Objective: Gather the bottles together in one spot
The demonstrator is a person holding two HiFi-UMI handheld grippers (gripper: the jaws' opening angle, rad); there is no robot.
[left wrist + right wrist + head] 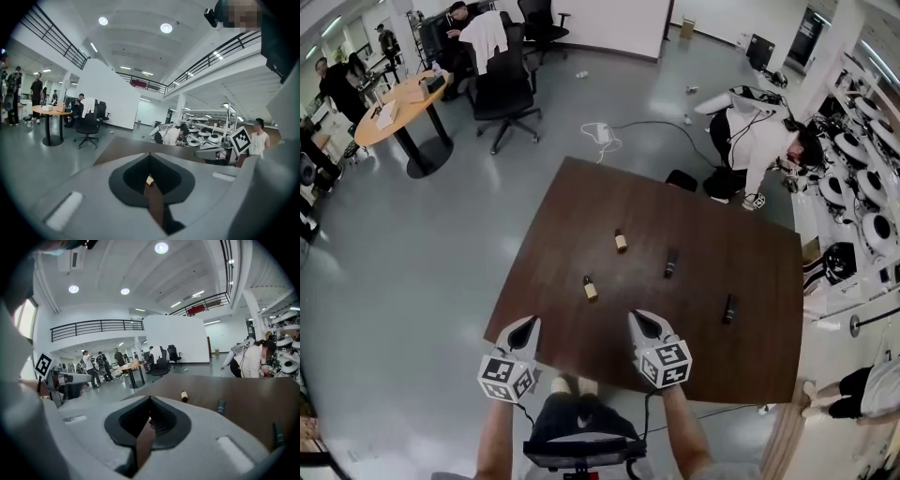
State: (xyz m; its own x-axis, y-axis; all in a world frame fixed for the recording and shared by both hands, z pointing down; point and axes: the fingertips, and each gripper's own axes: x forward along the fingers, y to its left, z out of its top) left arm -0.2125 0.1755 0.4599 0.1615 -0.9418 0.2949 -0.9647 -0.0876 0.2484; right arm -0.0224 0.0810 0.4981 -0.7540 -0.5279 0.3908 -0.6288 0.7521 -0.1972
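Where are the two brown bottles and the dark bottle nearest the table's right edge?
Farther brown bottle (621, 241), head view, mid-body.
Nearer brown bottle (591, 289), head view, mid-body.
Rightmost dark bottle (729, 308), head view, mid-body.

Grey left gripper (528, 323), black-white marker cube (506, 377)

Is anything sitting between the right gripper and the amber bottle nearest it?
Nothing visible does. Only bare table lies between the right gripper, which is shut and empty at the near edge, and that amber bottle, up and to the left of it in the head view.
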